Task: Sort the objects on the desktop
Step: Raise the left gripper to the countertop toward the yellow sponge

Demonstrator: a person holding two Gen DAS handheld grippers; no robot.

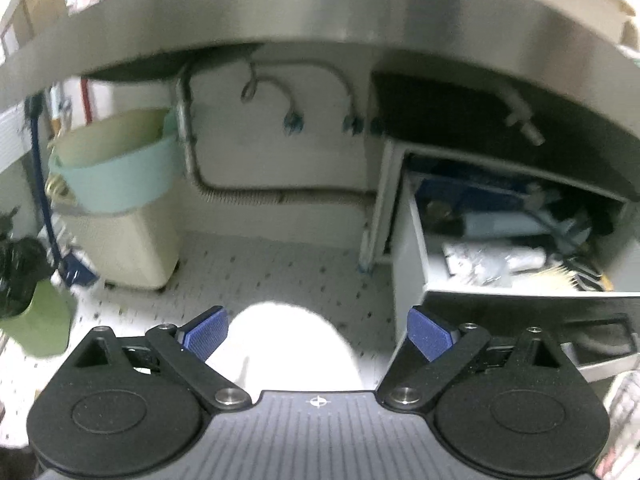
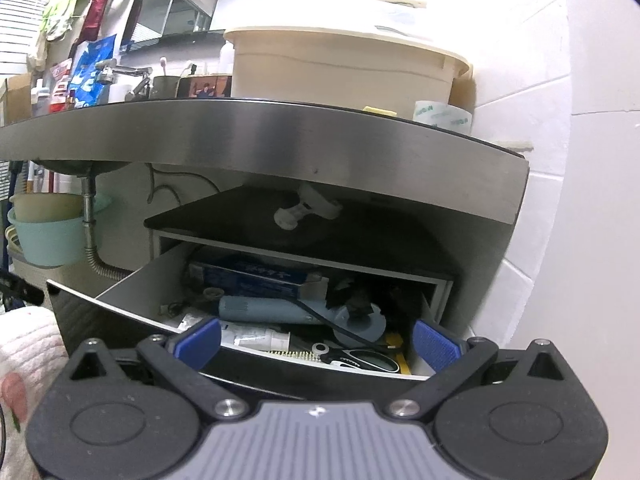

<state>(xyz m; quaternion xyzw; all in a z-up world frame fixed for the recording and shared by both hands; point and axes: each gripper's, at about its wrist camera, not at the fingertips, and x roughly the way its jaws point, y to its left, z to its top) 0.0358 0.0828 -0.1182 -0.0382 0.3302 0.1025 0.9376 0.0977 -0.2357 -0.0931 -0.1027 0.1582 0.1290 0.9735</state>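
Drawer open under steel desk, both tools empty.

Desk [image 2: 280, 136] carries bucket [image 2: 340, 68] and tape roll [image 2: 442, 116]; drawer [image 2: 132, 276] below is pulled out, crammed with blue box [image 2: 256, 276], grinder [image 2: 272, 310], scissors [image 2: 356, 358]. Right tool [image 2: 316, 344] and left tool [image 1: 316, 334] both spread wide, holding nothing. Sorting progress unclear: clutter fits early or late stage.

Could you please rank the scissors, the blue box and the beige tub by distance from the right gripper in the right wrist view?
1. Scissors, at the drawer's front, just beyond the right gripper.
2. Blue box, at the drawer's back.
3. Beige tub, up on the counter, farthest.
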